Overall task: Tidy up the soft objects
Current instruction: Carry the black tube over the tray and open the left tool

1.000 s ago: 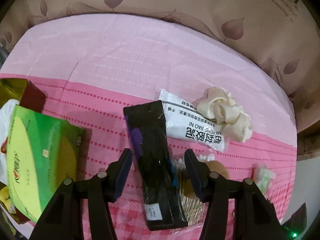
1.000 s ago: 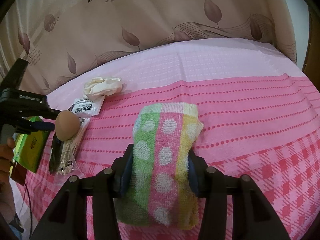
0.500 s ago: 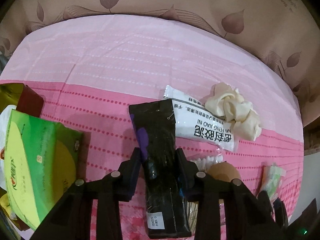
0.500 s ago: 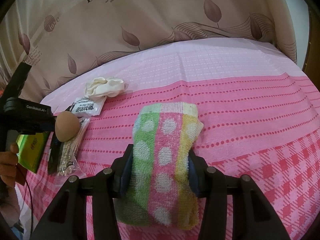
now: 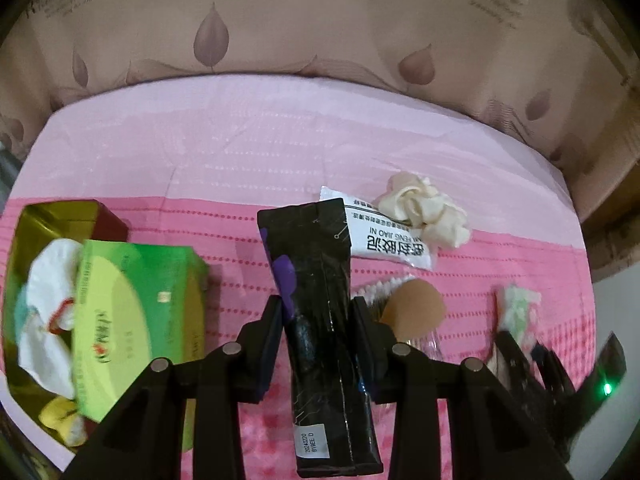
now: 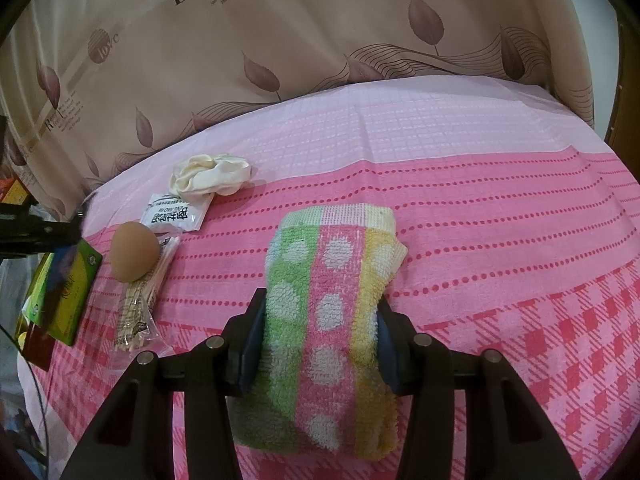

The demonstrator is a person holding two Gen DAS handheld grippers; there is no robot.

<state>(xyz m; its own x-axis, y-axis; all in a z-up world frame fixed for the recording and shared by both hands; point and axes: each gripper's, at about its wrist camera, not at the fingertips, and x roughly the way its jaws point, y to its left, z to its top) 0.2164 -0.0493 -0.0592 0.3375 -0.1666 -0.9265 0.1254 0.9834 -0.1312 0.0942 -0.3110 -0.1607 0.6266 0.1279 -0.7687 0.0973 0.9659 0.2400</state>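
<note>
L claw (image 5: 316,328) is clenched on the black sachet (image 5: 320,320). Jaws have just been closing, pads now press its two long edges abt mid-length. The sachet's long axis runs straight along the claw's pointing line: far end toward the white packet (image 5: 384,240) & cream scrunchie (image 5: 424,216), near end w/ the small label hanging below the pads. It looks lifted off the pink bedsheet (image 5: 240,160), though I can't tell for sure.

What the coming move turns on: the gold box (image 5: 52,224) holding other bits lies to the left of the L claw, w/ the green tissue box (image 5: 132,320) just beside it and nearer the claw. So the sachet prob has to swing left, and its long hanging end could clip the green box.

R claw (image 6: 320,332) is clenched on the folded dotted towel (image 6: 328,300), which runs lengthwise betw the pads and rests on the sheet. The L claw is the nearer one to the box.
</note>
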